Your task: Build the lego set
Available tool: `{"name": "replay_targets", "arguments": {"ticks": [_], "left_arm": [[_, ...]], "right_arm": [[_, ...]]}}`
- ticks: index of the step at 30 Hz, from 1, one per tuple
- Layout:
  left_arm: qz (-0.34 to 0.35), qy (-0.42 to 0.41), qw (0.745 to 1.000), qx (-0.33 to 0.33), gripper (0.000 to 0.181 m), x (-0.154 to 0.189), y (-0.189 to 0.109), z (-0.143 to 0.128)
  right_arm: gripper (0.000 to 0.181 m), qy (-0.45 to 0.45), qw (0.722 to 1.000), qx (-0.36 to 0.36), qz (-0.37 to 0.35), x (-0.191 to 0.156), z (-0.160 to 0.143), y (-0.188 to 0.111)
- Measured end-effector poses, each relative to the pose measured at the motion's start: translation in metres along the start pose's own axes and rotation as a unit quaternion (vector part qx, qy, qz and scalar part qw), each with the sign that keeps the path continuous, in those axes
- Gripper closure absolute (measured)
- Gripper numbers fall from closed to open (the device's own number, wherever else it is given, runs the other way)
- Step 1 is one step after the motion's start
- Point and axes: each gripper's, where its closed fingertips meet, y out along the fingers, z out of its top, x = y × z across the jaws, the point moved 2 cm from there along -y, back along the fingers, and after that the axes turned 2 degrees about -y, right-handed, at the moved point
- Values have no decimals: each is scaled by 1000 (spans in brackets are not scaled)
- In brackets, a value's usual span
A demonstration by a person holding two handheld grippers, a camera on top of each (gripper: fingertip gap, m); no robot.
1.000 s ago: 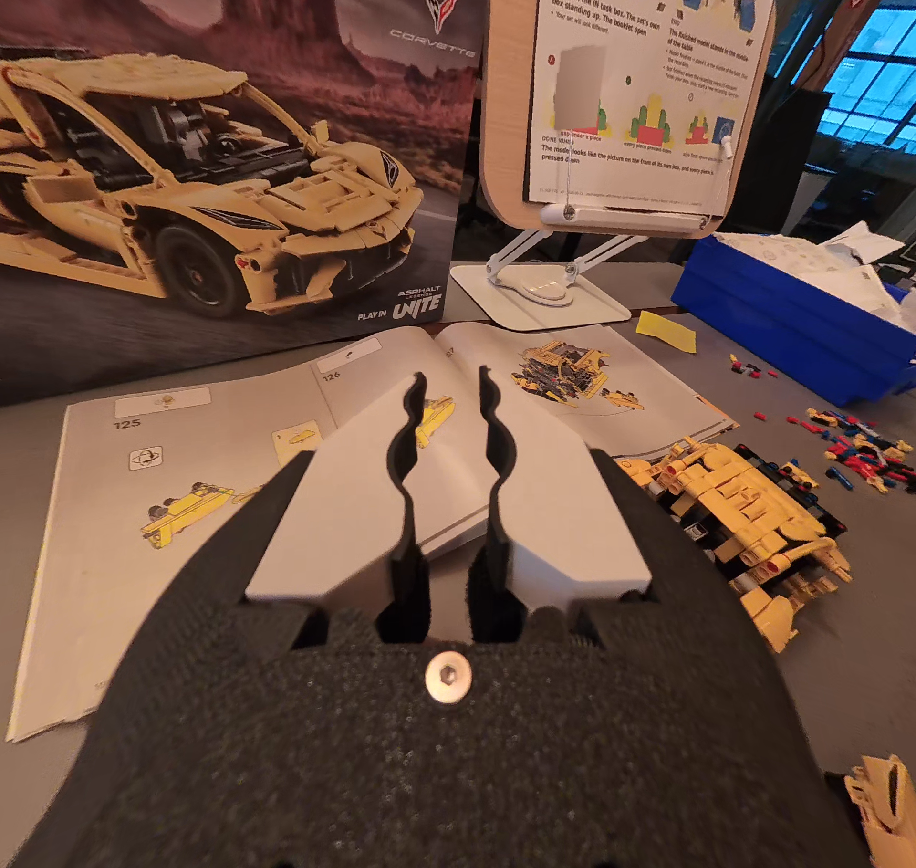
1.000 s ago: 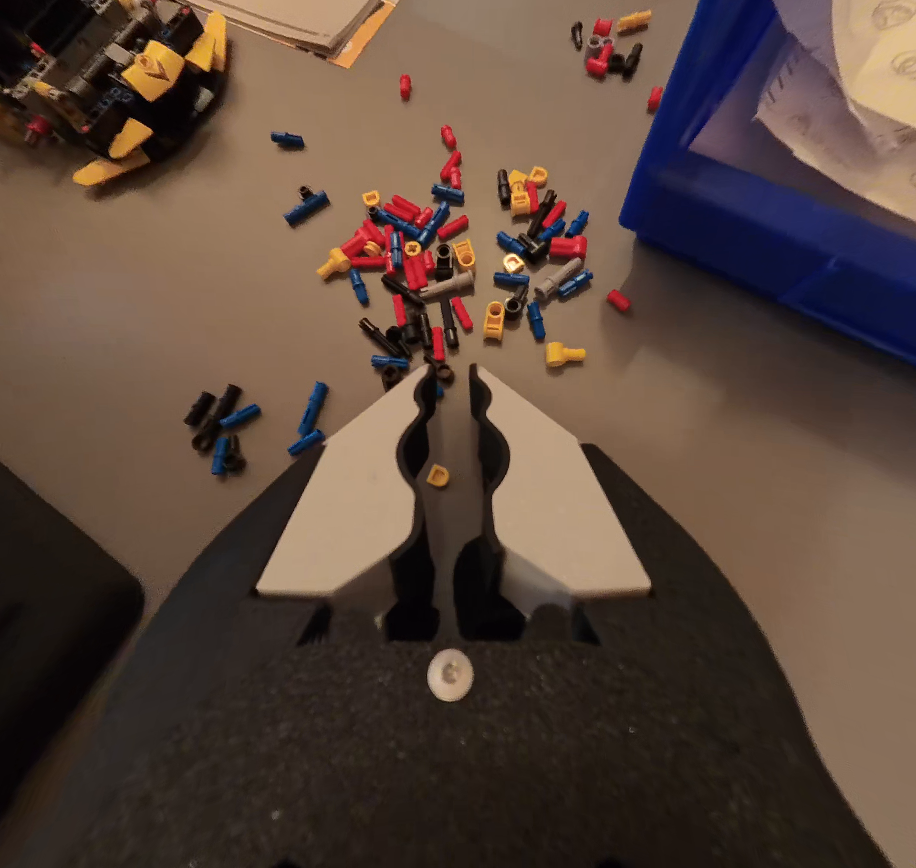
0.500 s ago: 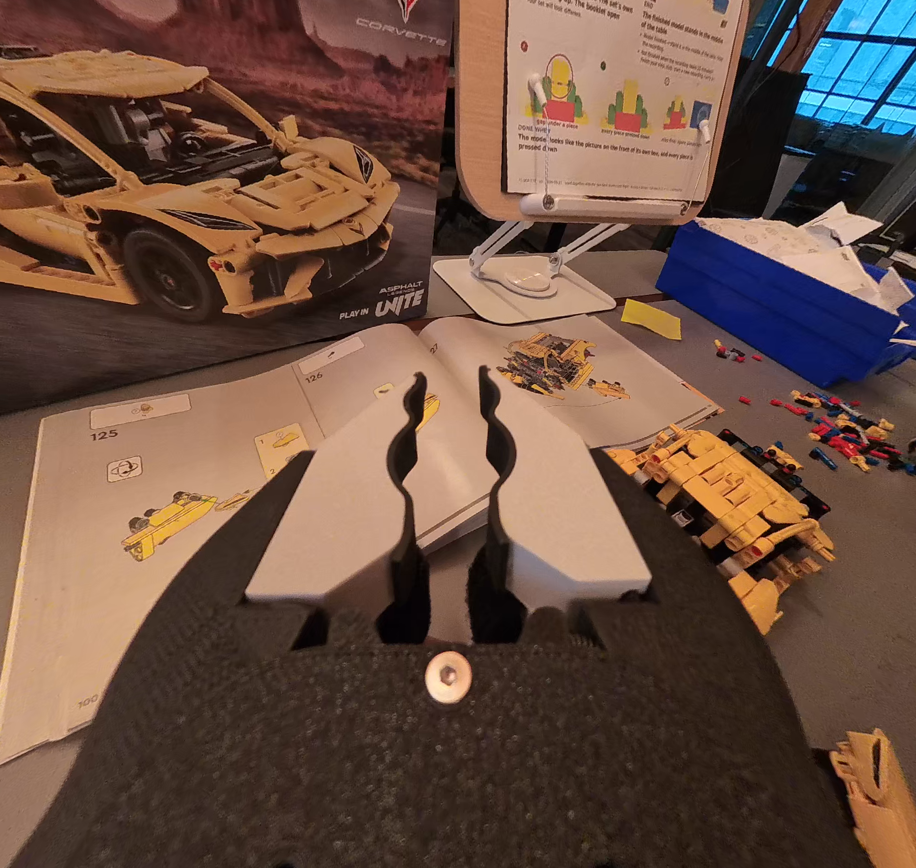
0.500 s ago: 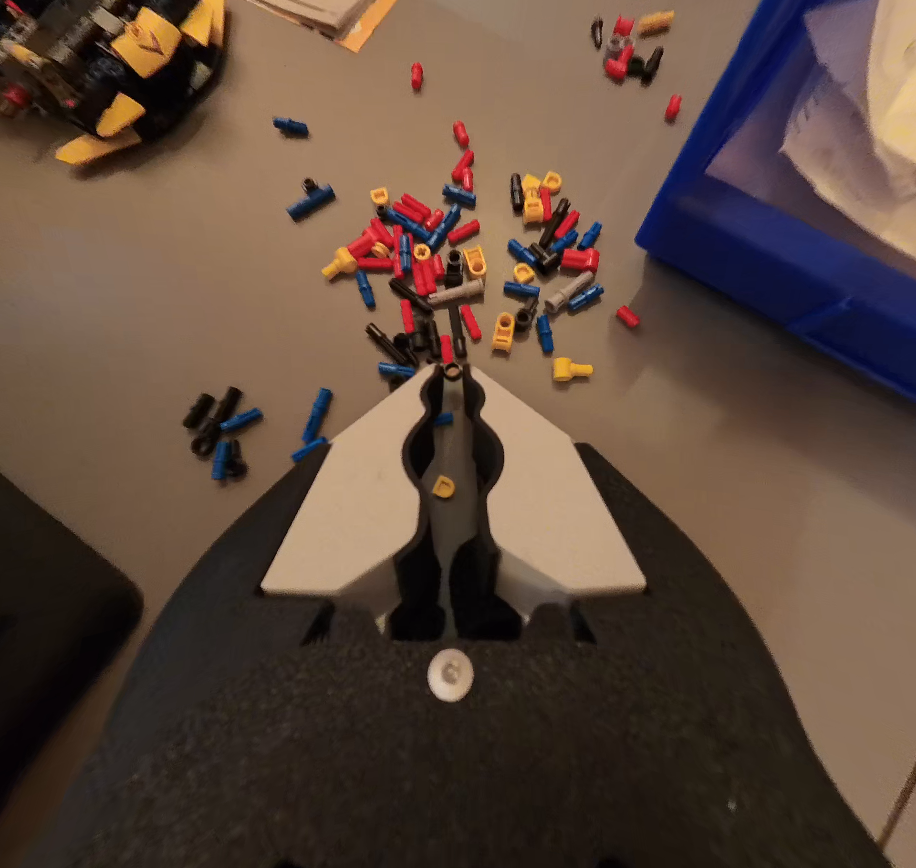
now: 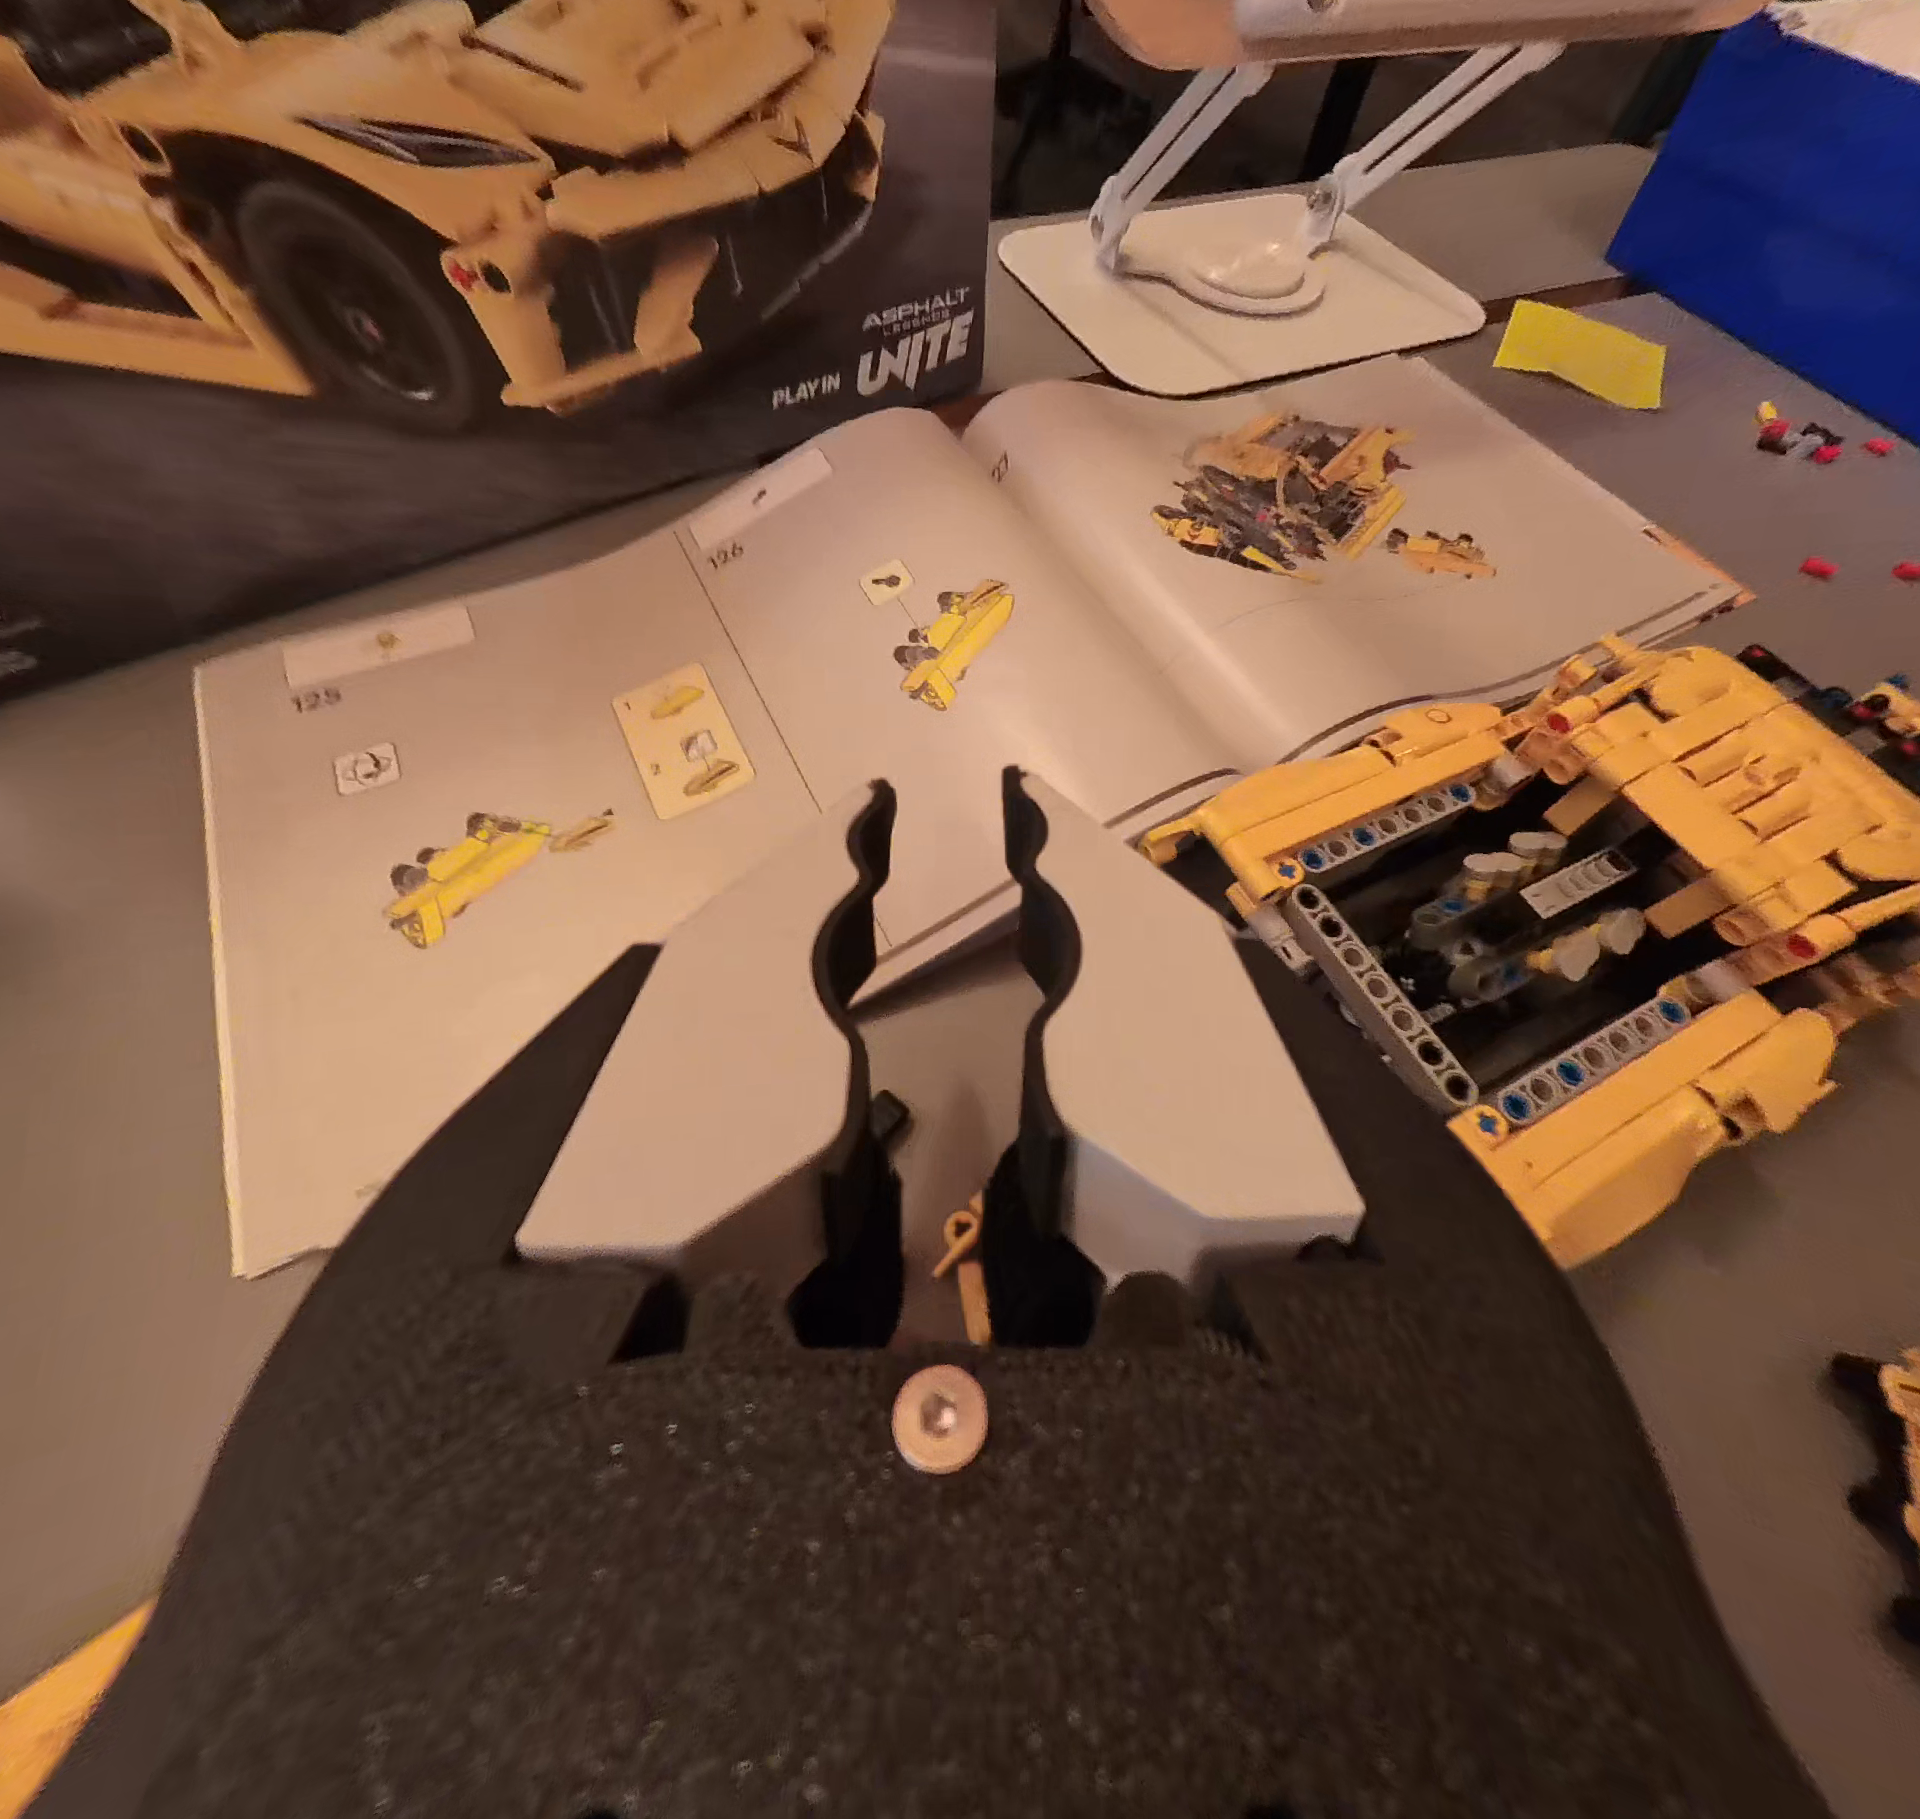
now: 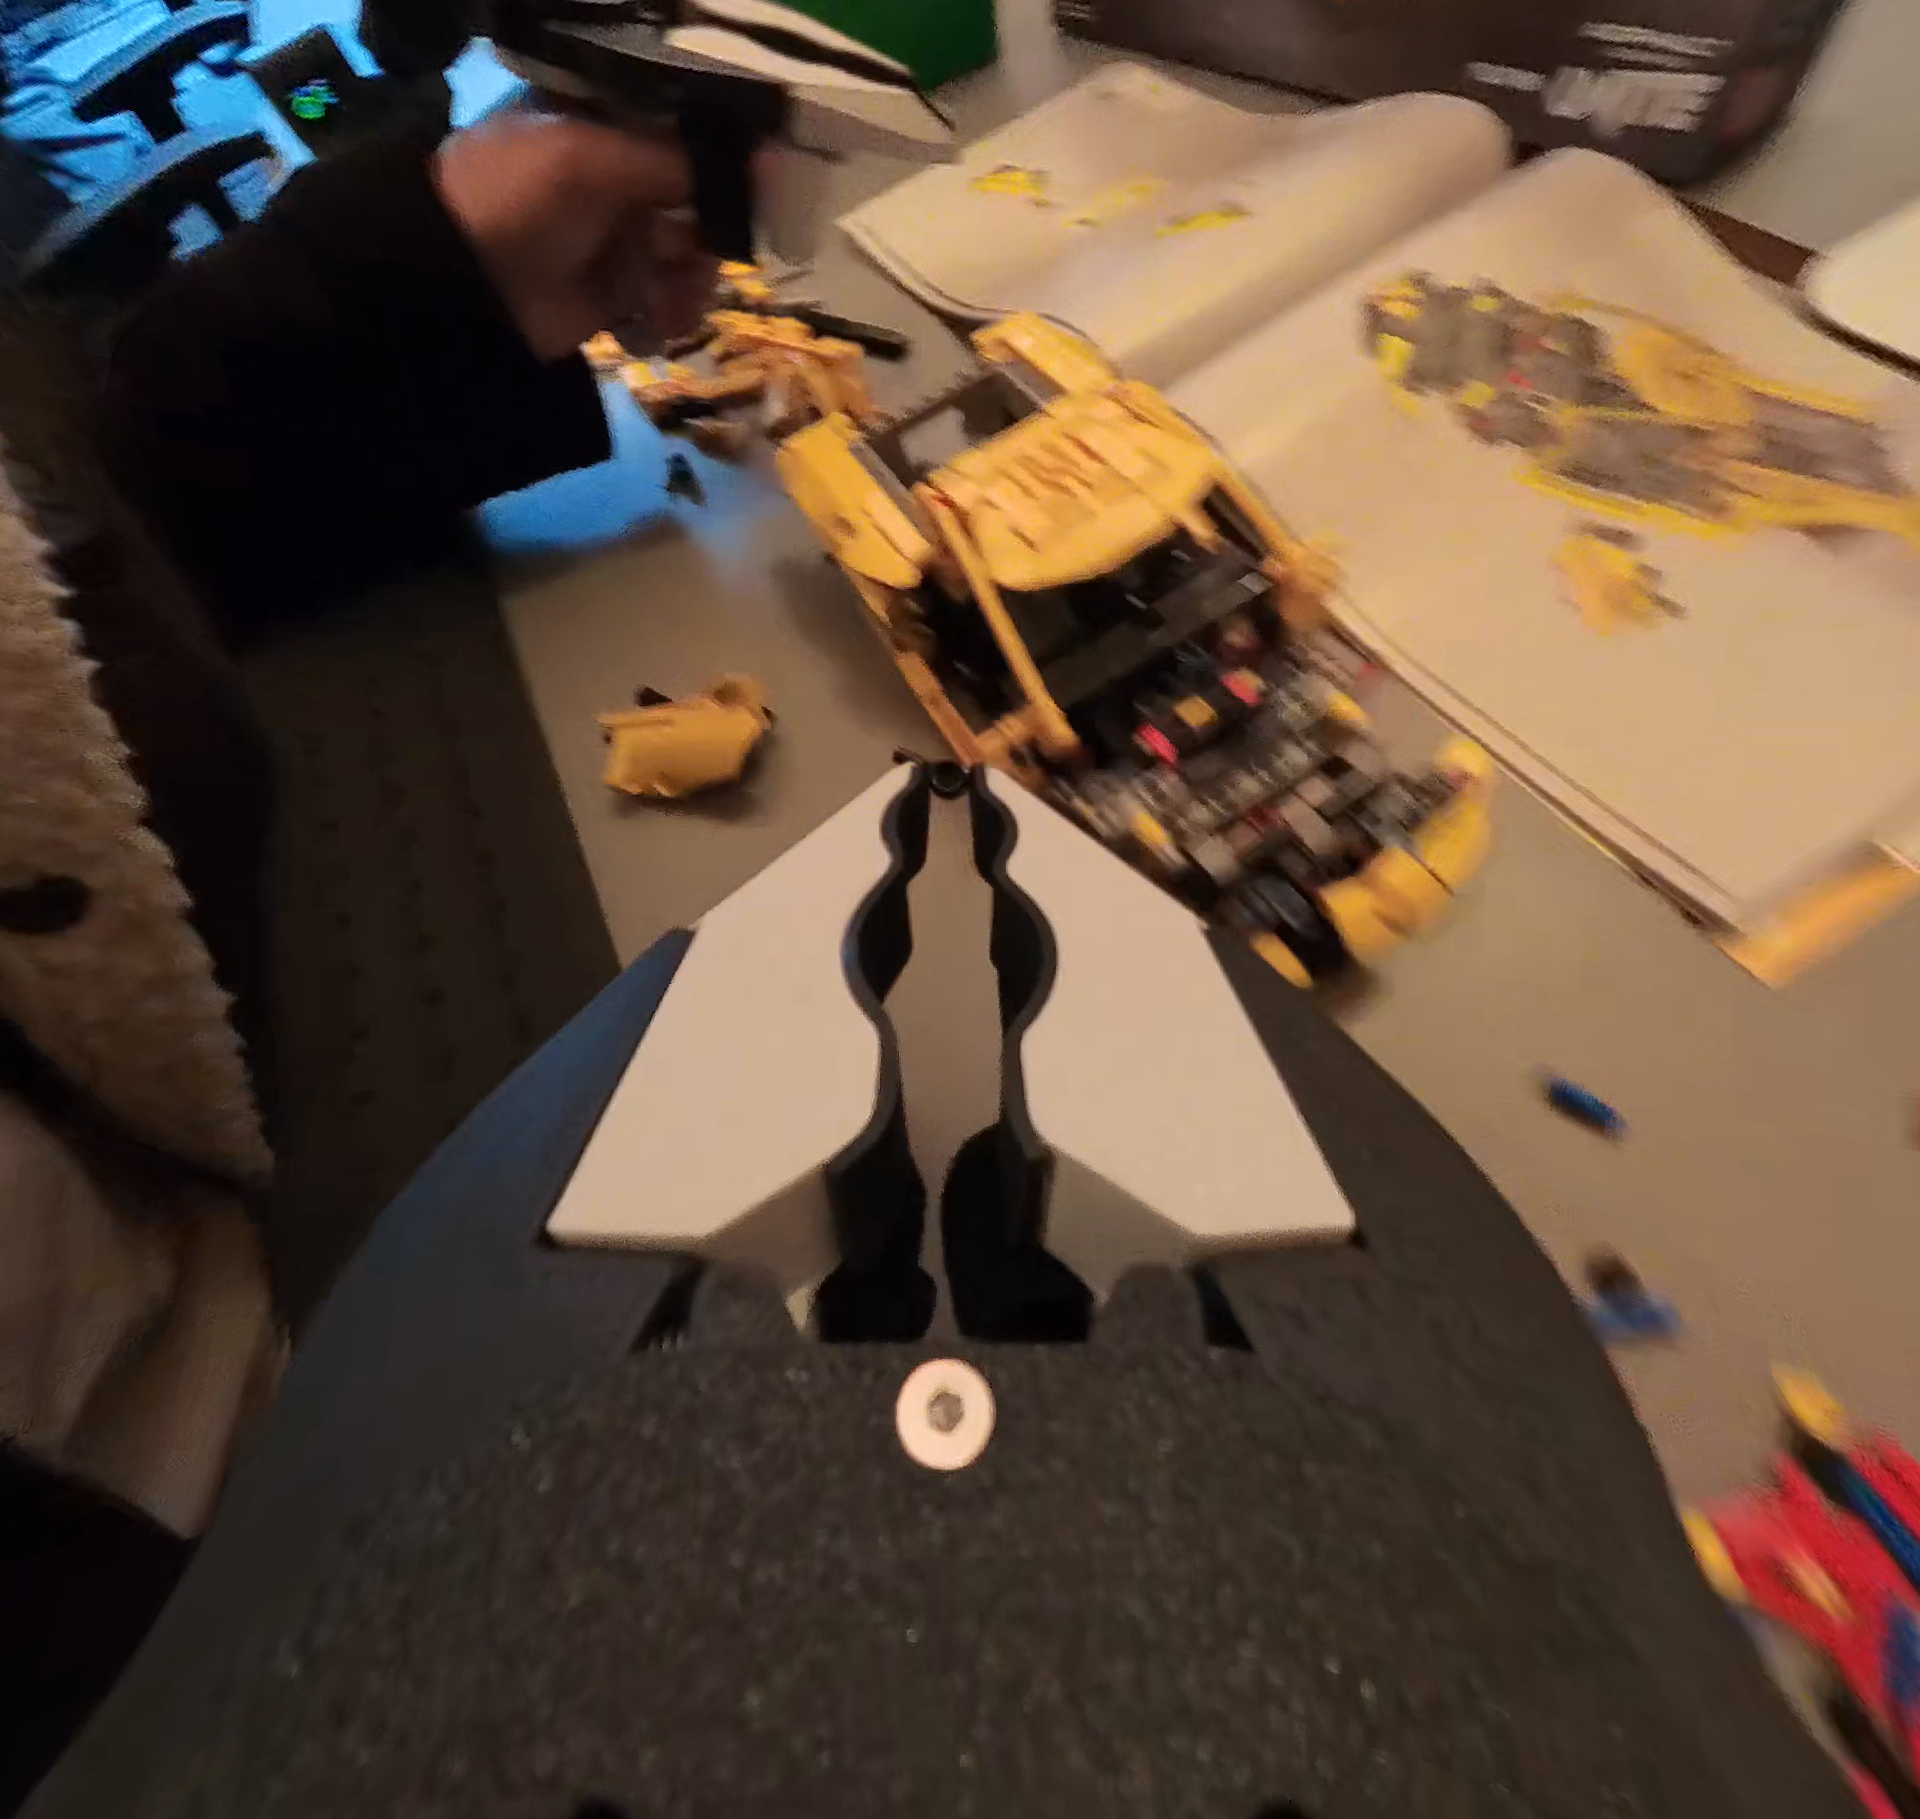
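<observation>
Grey desk (image 5: 1714,1406) is carrying everything; the right wrist view is motion-blurred, so fine detail there is hard to read.

- Left gripper (image 5: 943,803) is hovering over the near edge of the open instruction booklet (image 5: 499,990). Its jaws are standing moderately apart and holding nothing.
- Two loose bits are showing through the gap, lying on the desk: one small black piece (image 5: 889,1110) and one tan piece (image 5: 962,1248). Both are partly hidden by the fingers.
- Right gripper (image 6: 945,805) is closing narrowly, its jaws pinching one small black pin (image 6: 943,778) at the very tips. The pin's exact shape is too blurred to tell.
- One partly built yellow car model (image 5: 1558,938) is sitting just right of the booklet, touching its corner. Its far end is getting cut off by the frame.
- One small yellow sub-assembly (image 6: 686,735) is lying near the model, apart from it. More yellow parts (image 6: 769,356) are sitting beyond, half hidden behind a hand (image 6: 561,221) gripping the left tool.
- One set box (image 5: 416,211) is standing behind the booklet, cropped at the top.
- One sheet stand (image 5: 1247,263) is also cropped, as is one blue bin (image 5: 1787,211).
- One yellow note (image 5: 1579,367) is lying flat.
- Two blue pins (image 6: 1584,1109) are lying loose. The red-and-blue pile (image 6: 1818,1582) is too smeared for counting.
</observation>
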Motion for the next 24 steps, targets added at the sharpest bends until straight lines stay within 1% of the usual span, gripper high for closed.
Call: {"name": "replay_targets", "arguments": {"ticks": [2, 4, 5, 6, 8, 10, 12, 14, 17, 19, 21, 24], "left_arm": [[-16, -22, 1000, 3, 160, 4, -2, 1], [-44, -42, 998, 13, 160, 11, -5, 5], [-48, -47, 998, 15, 160, 12, -6, 5], [-47, -50, 998, 17, 160, 11, -7, 6], [-52, -66, 996, 22, 160, 9, -8, 7], [-69, -92, 993, 25, 160, 10, -9, 8], [-81, -114, 990, 25, 160, 10, -10, 8], [-84, -125, 988, 26, 160, 9, -11, 8], [-84, -124, 988, 24, 160, 10, -10, 7], [-83, -119, 989, 20, 160, 11, -9, 6], [-83, -116, 990, 16, 160, 12, -8, 5], [-85, -119, 989, 15, 161, 12, -7, 5]], "right_arm": [[175, -9, 999, 2, 39, -25, 15, 34], [175, 5, 997, 3, 79, -53, 28, 68], [174, 6, 995, -1, 98, -66, 31, 84], [175, -1, 994, -6, 108, -76, 33, 98], [175, -30, 994, -20, 104, -88, 34, 123], [175, -57, 992, -36, 103, -96, 31, 140], [174, -78, 991, -44, 101, -98, 27, 146], [175, -84, 992, -42, 86, -92, 20, 145], [174, -54, 994, -27, 87, -83, 18, 137], [175, -43, 996, -18, 75, -74, 17, 128], [175, -46, 997, -34, 45, -60, 7, 119], [174, -53, 995, -85, 6, -44, -19, 105]]}}
